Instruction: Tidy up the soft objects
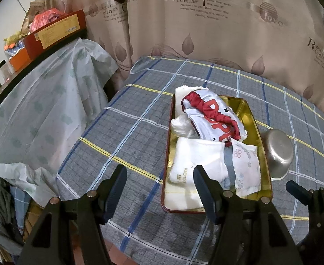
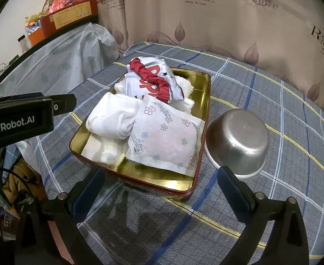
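On the plaid-clothed table (image 1: pixel 122 119), left to right, stood the empty, wide-open left gripper (image 1: pixel 159 190), a gold-lined rectangular tin (image 2: pixel 202 101) holding crumpled white cloths (image 2: pixel 115 117), a red-and-white garment (image 1: pixel 212 114) and a flowered packet (image 2: pixel 166 139), and an upturned steel bowl (image 2: pixel 239 137), while only the right view showed the right gripper (image 2: pixel 162 190) equally open and empty.

Gold tin (image 2: pixel 202 101) with red rim, white cloths (image 2: pixel 112 117), red-and-white garment (image 2: pixel 155 81), flower-print packet (image 2: pixel 164 139), grey plaid tablecloth (image 2: pixel 283 132).

Black angular gripper frames with silver pivot screws, dark blue-padded fingers (image 2: pixel 234 190), white "GenRobot.AI" lettering.
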`<state>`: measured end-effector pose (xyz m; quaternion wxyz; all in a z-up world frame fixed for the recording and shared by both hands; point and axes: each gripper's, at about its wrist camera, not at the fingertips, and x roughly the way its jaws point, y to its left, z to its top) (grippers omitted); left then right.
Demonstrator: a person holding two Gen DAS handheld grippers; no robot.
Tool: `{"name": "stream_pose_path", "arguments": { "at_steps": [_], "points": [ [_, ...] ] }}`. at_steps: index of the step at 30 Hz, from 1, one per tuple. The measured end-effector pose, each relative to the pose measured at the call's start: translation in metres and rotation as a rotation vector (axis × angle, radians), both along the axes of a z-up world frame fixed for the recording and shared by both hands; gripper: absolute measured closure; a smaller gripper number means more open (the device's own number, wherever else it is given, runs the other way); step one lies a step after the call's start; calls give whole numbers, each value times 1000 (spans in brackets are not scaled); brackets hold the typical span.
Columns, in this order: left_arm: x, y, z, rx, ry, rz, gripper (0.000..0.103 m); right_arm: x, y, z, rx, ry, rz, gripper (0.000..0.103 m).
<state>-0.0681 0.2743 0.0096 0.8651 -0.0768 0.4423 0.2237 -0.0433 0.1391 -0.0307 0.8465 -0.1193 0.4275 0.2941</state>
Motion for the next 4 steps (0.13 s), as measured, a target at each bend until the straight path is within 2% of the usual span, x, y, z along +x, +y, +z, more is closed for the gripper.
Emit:
{"name": "stream_pose_path", "arguments": {
  "at_steps": [4],
  "points": [
    [0, 0, 0, -5, 0, 4, 39, 0, 1, 0, -1, 0, 0, 2]
  ]
}}
